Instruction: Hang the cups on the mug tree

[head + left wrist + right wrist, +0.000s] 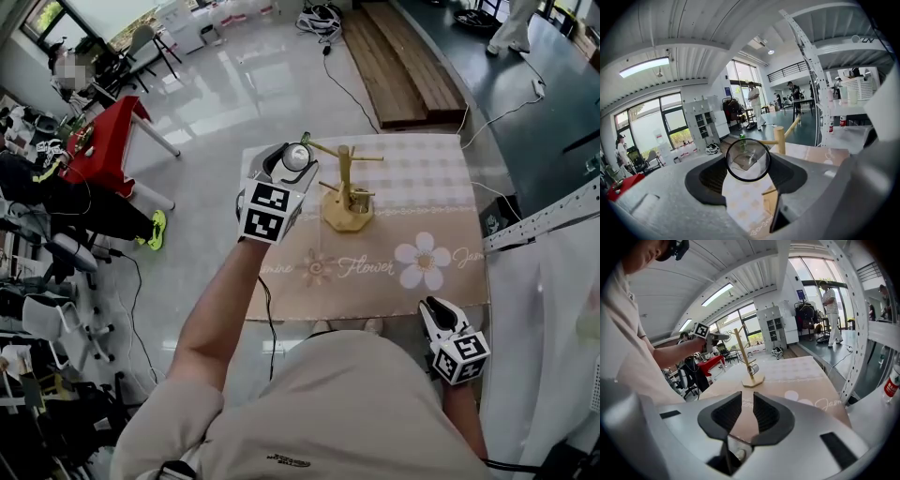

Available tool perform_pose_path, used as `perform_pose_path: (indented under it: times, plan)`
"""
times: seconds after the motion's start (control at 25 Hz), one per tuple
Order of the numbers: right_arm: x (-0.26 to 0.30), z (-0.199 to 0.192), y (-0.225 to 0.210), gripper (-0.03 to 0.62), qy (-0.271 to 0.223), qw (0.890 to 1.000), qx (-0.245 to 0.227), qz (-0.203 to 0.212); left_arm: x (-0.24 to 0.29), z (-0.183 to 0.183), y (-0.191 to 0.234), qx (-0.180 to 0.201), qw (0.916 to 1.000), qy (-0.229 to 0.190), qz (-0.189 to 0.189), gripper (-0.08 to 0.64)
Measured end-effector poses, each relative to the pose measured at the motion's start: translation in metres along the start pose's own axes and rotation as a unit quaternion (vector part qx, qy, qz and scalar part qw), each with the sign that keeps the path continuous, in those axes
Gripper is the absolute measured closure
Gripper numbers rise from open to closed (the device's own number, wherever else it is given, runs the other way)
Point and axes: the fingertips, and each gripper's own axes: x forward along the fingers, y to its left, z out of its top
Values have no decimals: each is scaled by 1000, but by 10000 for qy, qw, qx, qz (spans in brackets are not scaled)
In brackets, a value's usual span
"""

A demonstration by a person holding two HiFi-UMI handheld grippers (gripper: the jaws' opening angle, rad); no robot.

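Observation:
A wooden mug tree (pixel 346 192) stands on the beige flower-print tablecloth (pixel 412 178). My left gripper (pixel 292 169) is raised just left of the tree and is shut on a clear glass cup (pixel 298 156). In the left gripper view the cup (pixel 747 159) sits between the jaws, with the tree's post (pixel 779 142) and a peg close behind it. Another glass cup (pixel 753 368) hangs on a low peg of the tree (pixel 746 359). My right gripper (pixel 434 309) rests at the table's near right edge, its jaws (pixel 743 411) close together with nothing between them.
The table (pixel 281 309) stands on a glossy floor, with a red table (pixel 112 131) and chairs to the left. A white perforated metal rack (pixel 544 220) stands at the right, wooden planks (pixel 403 56) lie beyond, and cables trail on the floor. People stand far off.

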Motion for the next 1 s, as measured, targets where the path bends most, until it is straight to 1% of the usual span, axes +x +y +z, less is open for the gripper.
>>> perform_pose_path:
  times: [0.24,0.56,1.0]
  plan:
    - [-2,1,-6,507,33,10000,53,57,-2,1,-16,103,9999,34,-14,287]
    - [-5,0,-15,508,107,9998,-45,132,3,-6,-37,149,9998,110,-70,287]
    - [-19,-8,-28,508,140,9998,-40,163,12,-11,-62,236,9994,168,-171,287]
